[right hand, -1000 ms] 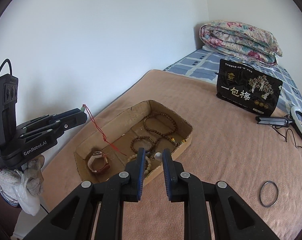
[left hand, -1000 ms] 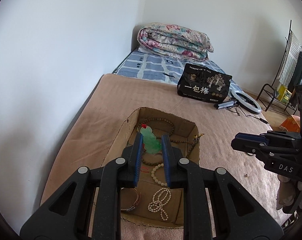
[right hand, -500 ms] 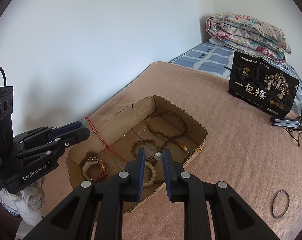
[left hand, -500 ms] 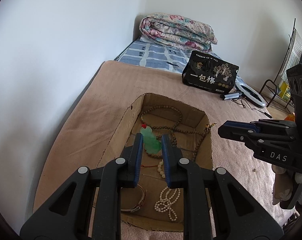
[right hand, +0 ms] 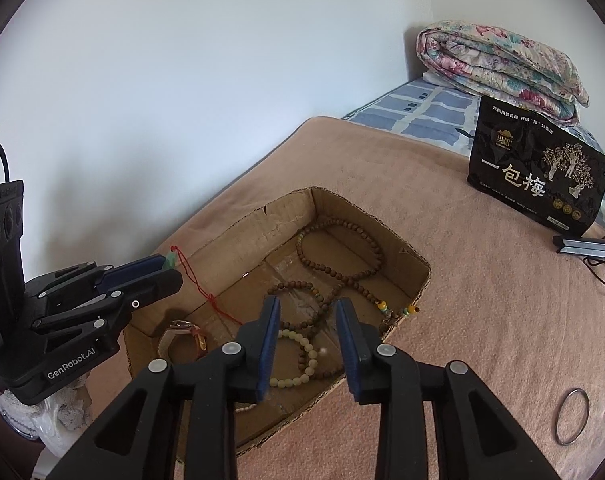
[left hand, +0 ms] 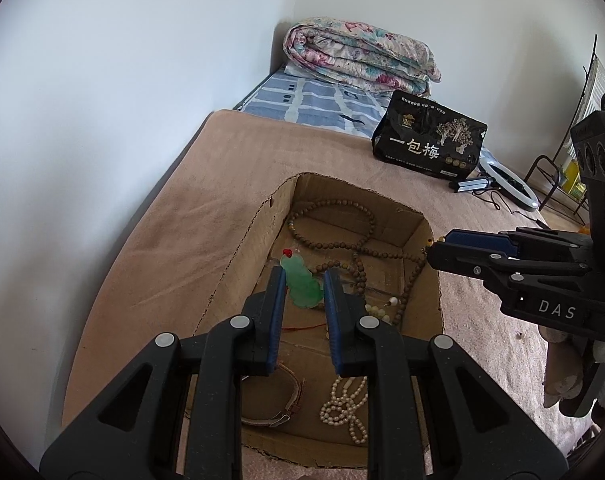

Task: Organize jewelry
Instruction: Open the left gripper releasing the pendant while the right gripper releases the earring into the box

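The left gripper [left hand: 302,292] is clamped on the green pendant [left hand: 301,285], held over the box [left hand: 238,248] at frame centre, likely for lowering in. The right gripper [right hand: 308,336] has just been opening, nothing between its fingers, a bead dropping below.

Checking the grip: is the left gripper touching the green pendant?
Touching: the left wrist view shows the left gripper clamping the green pendant.
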Demonstrator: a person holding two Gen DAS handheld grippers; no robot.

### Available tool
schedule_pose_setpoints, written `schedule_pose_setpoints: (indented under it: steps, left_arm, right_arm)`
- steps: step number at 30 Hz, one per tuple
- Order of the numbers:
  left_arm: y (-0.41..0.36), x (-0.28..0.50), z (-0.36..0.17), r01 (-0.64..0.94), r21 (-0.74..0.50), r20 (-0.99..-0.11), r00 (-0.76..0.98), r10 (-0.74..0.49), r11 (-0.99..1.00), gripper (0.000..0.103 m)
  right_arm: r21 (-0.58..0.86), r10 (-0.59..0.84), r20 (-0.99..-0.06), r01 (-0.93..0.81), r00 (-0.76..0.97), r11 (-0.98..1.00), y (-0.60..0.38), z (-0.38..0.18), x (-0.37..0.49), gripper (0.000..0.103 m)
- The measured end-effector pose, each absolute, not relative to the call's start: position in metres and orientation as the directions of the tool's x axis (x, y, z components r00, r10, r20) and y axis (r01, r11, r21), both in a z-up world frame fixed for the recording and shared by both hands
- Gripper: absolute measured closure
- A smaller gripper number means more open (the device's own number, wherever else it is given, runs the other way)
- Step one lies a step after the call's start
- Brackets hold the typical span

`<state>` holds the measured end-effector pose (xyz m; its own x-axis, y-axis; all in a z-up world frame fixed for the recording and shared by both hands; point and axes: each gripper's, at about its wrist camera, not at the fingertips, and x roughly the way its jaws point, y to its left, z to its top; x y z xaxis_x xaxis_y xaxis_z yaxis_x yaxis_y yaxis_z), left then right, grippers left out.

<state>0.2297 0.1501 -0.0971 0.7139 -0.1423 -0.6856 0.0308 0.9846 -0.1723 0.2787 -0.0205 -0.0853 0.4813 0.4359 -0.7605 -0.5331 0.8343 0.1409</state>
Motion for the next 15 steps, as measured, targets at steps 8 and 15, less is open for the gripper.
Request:
schedule_pose_setpoints:
  steps: [8, 15]
  left_arm:
    - [0.1517, 0.2284, -0.1016, 0.009, -0.156, -0.687, 0.718, -0.115, 0.988, 0.055]
    - [0.1511, 0.2266, -0.1026, 0.010, -0.155, -0.687, 0.717, -0.116, 0.988, 0.055]
  right_arm:
    - [0.130, 0.416, -0.752, -0.504, 0.511, 0.854, -0.0249, -0.0848, 0.2785, 0.027]
    - [0.109, 0.391, -0.747, -0.481, 0.537, 0.870, -0.0280, -0.0824, 0.2788, 0.013]
